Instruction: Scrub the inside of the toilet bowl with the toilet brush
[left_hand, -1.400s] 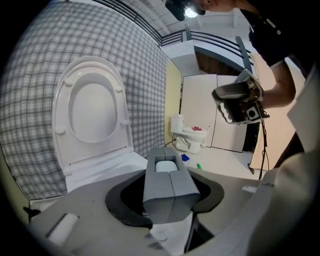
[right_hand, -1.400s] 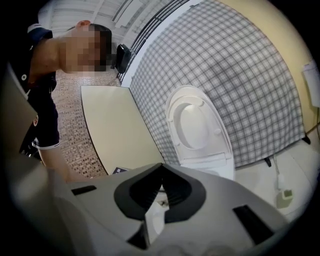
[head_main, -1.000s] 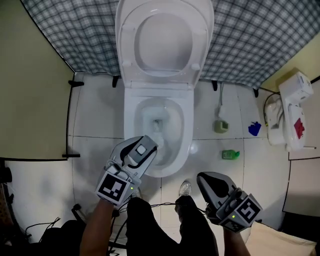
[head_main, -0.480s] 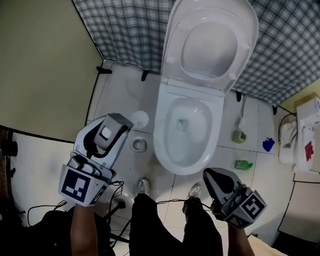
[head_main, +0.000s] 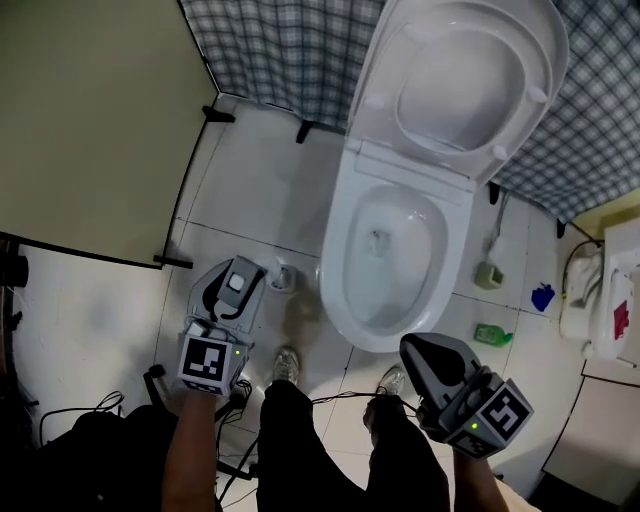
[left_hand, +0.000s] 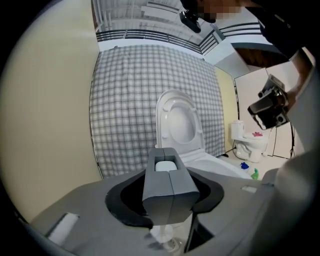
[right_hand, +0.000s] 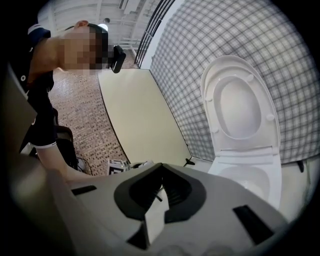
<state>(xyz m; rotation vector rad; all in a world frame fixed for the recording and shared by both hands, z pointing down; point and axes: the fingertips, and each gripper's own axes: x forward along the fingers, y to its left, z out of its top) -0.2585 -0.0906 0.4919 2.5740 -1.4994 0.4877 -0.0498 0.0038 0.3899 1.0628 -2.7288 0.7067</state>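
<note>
Now 2 toilets: near toilet (head_main: 385, 262), far toilet (left_hand: 248, 144); L gripper (head_main: 240, 282) clamps 1 brush (left_hand: 165, 166).

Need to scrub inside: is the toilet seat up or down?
Up: the toilet seat stands raised behind the bowl, leaving its inside exposed.

**Right gripper view.** Lower centre: right gripper (right_hand: 161, 170), jaws closed together, nothing between them. Right: toilet bowl (right_hand: 252, 179), with seat and lid (right_hand: 240, 105) raised against checked cloth (right_hand: 195, 55). Centre: beige panel (right_hand: 142, 117). Left: person (right_hand: 42, 95) over patterned floor (right_hand: 87, 127).
</note>
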